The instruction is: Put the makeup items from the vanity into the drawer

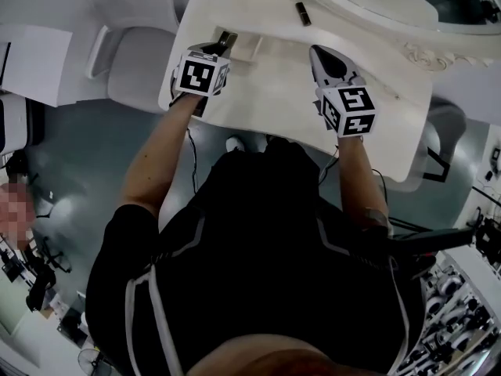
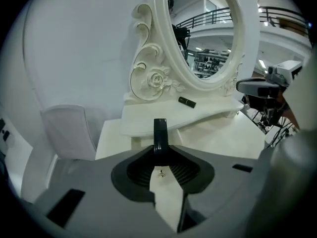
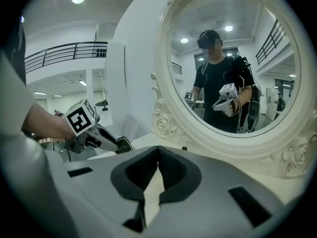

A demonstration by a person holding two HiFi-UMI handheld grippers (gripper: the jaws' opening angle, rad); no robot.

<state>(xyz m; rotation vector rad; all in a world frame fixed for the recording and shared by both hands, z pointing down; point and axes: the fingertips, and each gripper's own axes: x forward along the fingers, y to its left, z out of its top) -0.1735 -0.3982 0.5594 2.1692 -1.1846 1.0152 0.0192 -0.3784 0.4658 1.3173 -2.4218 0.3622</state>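
**White vanity, two dark makeup pieces**

We hold the left gripper (image 2: 160, 155) closed on a slim, dark, glossy makeup piece (image 2: 160, 132). It stands upright out of the ribbed black pads, its flat, squared end rising above them. It hangs over the left front of the vanity top (image 1: 274, 92), just before the raised shelf (image 2: 143, 119). Our right gripper (image 3: 158, 150) has its jaws pressed together with nothing between them. Its pointed grey tips sit over the middle of the smooth, matte tabletop, well apart from the left gripper.

A second item, a short dark tube (image 1: 303, 13), lies on its side on the curved shelf at the foot of the mirror (image 3: 188, 83), apart from both grippers. The mirror is oval, and its thick cream frame is carved with scrolls and a rose (image 2: 157, 78). The glass shows a person in a dark shirt holding both grippers.

Under the shelf's left end, directly behind the held piece, sits a small boxy block (image 2: 141, 142). We cannot tell whether it is the drawer, or whether it is open.

A white moulded chair (image 1: 133, 61) with a rounded back stands just beside the vanity's left edge, on a grey floor (image 1: 78, 155).
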